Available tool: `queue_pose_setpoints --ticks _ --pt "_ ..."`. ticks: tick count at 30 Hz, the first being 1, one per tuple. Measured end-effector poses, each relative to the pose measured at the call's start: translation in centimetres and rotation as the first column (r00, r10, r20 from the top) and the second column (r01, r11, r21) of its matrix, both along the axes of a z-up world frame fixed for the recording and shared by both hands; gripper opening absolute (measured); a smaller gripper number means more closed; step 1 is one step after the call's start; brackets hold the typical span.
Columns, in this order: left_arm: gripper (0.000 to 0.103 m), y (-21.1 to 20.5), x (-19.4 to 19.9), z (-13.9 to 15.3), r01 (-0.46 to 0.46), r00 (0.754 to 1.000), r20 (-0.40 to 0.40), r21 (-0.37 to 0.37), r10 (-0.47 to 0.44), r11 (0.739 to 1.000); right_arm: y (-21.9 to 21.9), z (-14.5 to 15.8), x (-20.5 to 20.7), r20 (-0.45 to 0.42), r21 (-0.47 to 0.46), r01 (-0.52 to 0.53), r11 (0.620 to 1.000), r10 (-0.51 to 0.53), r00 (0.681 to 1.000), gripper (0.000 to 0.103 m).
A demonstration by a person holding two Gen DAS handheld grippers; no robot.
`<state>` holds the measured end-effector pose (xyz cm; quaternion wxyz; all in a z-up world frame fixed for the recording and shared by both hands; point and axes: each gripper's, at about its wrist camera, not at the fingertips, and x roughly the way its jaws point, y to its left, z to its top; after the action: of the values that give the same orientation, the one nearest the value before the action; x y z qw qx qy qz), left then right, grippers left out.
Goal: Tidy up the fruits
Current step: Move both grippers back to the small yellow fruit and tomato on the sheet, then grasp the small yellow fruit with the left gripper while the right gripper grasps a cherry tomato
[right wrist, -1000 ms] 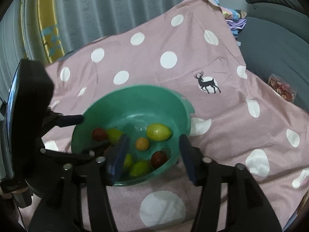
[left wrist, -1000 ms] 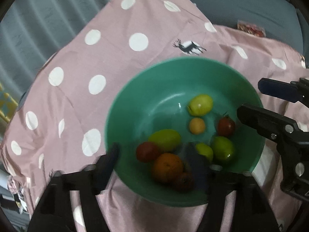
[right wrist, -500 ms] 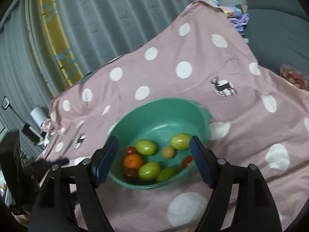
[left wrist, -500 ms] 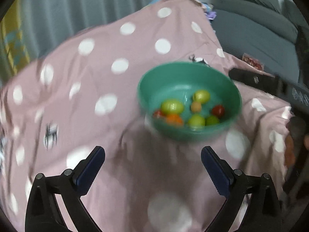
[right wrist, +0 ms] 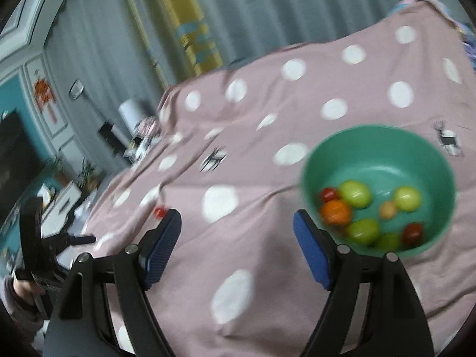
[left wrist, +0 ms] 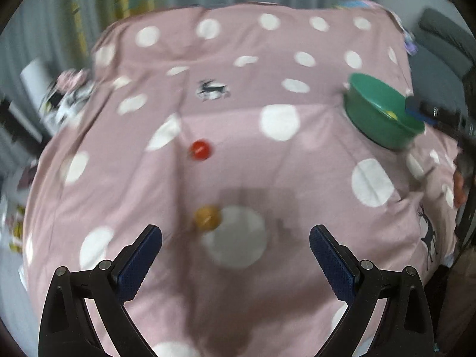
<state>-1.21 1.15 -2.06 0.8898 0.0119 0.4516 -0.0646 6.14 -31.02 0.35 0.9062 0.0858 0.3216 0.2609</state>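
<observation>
A green bowl [right wrist: 377, 148] sits on the pink polka-dot cloth and holds several green, red and orange fruits. In the left wrist view the same bowl [left wrist: 374, 119] is far to the right. Two loose fruits lie on the cloth: a small red fruit [left wrist: 200, 149] and a yellow-orange fruit [left wrist: 207, 217] just ahead of my left gripper [left wrist: 235, 244], which is open with nothing between its fingers. My right gripper [right wrist: 236, 238] stands open over bare cloth, left of the bowl; the small red fruit [right wrist: 160, 211] peeks past its left finger.
The pink polka-dot cloth [left wrist: 267, 178] drapes over the whole surface. Grey curtains with a yellow strip [right wrist: 190, 29] hang behind. Clutter [right wrist: 131, 136] crowds the left edge. A grey sofa [left wrist: 440, 47] stands at the right. A hand holding the other gripper [right wrist: 32, 255] shows at lower left.
My left gripper has swung left away from the bowl, opened wide, and now faces two loose fruits. My right gripper has opened and turned left, so the bowl slid to the right.
</observation>
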Motion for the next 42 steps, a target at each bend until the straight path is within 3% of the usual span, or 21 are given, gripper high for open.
queue_pose_setpoints --ticks 5,8,13,16,19,26,30,32,35,39,42 --pt "0.099 2.1 -1.5 -0.6 -0.013 1.0 0.023 -0.092 0.015 0.996 3.4 -3.2 -2.1 -0.118 0.082 -0.115 0.99 0.124 0.985 0.078" --pt "0.097 2.0 -1.3 -1.1 0.029 0.999 0.039 -0.117 -0.025 0.993 4.9 -4.3 -2.9 -0.169 0.015 -0.111 0.994 0.112 0.979 0.079" --pt "0.074 1.2 0.5 -1.7 0.093 0.995 0.039 -0.125 -0.089 0.988 5.7 -3.5 -4.2 -0.158 -0.018 -0.12 0.993 0.116 0.981 0.079" --pt "0.066 1.0 2.1 -2.5 0.101 0.995 0.006 -0.119 -0.101 0.988 6.0 -3.0 -4.3 -0.149 -0.037 -0.125 0.992 0.118 0.982 0.079" --pt "0.058 0.9 3.5 -3.6 0.09 0.994 -0.049 -0.067 -0.093 0.994 6.1 -2.8 -4.2 -0.148 -0.041 -0.131 0.991 0.124 0.981 0.079" --pt "0.049 0.9 5.0 -5.3 0.114 0.988 -0.105 -0.019 -0.115 0.993 8.2 -2.8 -2.8 -0.161 -0.043 -0.173 0.984 0.164 0.973 0.079" --pt "0.029 1.3 5.6 -5.8 0.116 0.986 -0.119 -0.017 -0.117 0.993 10.7 -2.7 -1.2 -0.182 -0.041 -0.228 0.973 0.217 0.959 0.078" --pt "0.027 1.5 5.7 -5.8 0.118 0.986 -0.115 -0.022 -0.12 0.993 12.4 -3.0 0.0 -0.208 -0.04 -0.261 0.964 0.248 0.946 0.077" --pt "0.027 1.4 5.8 -5.8 0.131 0.985 -0.109 -0.017 -0.132 0.991 14.9 -3.5 1.9 -0.243 -0.034 -0.309 0.95 0.292 0.925 0.073" --pt "0.027 1.6 5.1 -5.4 0.139 0.984 -0.103 -0.089 -0.148 0.986 17.7 -4.9 4.7 -0.32 0.017 -0.346 0.938 0.332 0.887 0.06" --pt "0.027 1.9 4.4 -5.0 0.141 0.984 -0.093 -0.138 -0.154 0.98 20.2 -6.1 6.7 -0.355 -0.031 -0.347 0.937 0.315 0.881 0.052"
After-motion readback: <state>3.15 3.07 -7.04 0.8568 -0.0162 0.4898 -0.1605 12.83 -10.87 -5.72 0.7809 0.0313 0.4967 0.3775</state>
